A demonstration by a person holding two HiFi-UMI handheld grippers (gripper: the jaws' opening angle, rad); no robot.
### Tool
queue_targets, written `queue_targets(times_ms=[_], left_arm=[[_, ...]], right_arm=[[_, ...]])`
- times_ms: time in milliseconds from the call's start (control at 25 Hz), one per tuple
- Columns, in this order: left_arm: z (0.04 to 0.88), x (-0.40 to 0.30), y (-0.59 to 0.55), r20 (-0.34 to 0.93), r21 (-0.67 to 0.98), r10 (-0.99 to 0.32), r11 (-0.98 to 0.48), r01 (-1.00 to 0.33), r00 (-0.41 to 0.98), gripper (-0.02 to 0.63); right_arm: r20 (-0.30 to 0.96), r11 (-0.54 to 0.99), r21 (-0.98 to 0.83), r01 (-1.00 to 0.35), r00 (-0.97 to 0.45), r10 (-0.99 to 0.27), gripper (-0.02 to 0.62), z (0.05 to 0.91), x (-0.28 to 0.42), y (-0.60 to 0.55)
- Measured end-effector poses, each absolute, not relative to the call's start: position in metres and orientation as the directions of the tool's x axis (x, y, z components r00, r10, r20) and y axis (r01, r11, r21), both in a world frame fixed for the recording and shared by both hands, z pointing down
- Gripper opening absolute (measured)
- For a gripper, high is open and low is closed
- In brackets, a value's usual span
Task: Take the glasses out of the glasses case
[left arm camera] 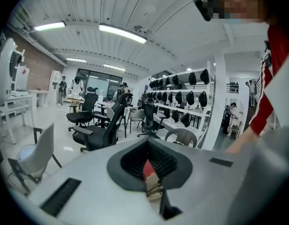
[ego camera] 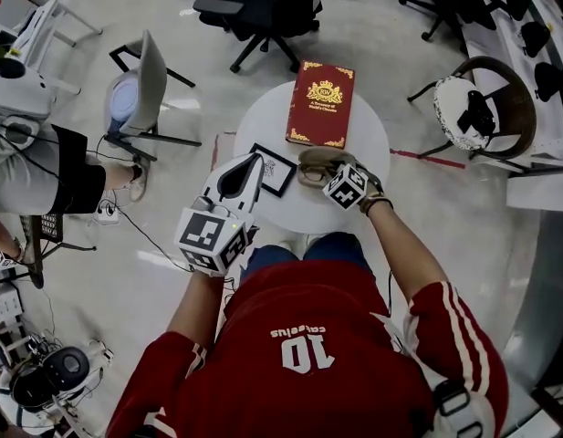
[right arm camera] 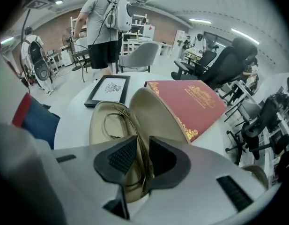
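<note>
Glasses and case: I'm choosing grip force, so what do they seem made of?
Glasses: thin gold-toned wire with a slight shine, likely metal. Case: smooth, matte beige inside, and it holds its curved shape while open, so probably a stiff shell with a leatherette or plastic skin. I can't tell which.

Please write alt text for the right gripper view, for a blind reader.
The right tool pinches the thin metal frame of the glasses in an open beige case on a white table; a red book and a framed picture lie behind.
</note>
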State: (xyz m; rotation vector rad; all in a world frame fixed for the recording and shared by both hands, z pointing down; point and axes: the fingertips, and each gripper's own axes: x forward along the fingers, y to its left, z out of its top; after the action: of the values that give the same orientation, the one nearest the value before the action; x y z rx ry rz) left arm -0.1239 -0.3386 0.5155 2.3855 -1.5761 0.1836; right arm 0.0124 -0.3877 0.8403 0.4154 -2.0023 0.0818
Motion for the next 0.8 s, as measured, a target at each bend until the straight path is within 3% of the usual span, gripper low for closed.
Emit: queue_targets(times_ms=[800], left_arm=[[0.517, -0.13, -0.346, 0.25, 0.179, -0.885, -0.357, -0.917, 0.393, 0.006]], right_arm=[[0.911, 0.968, 0.106, -0.225, -0.369, -0.186, 0.043, 0.853, 0.005, -0.389]])
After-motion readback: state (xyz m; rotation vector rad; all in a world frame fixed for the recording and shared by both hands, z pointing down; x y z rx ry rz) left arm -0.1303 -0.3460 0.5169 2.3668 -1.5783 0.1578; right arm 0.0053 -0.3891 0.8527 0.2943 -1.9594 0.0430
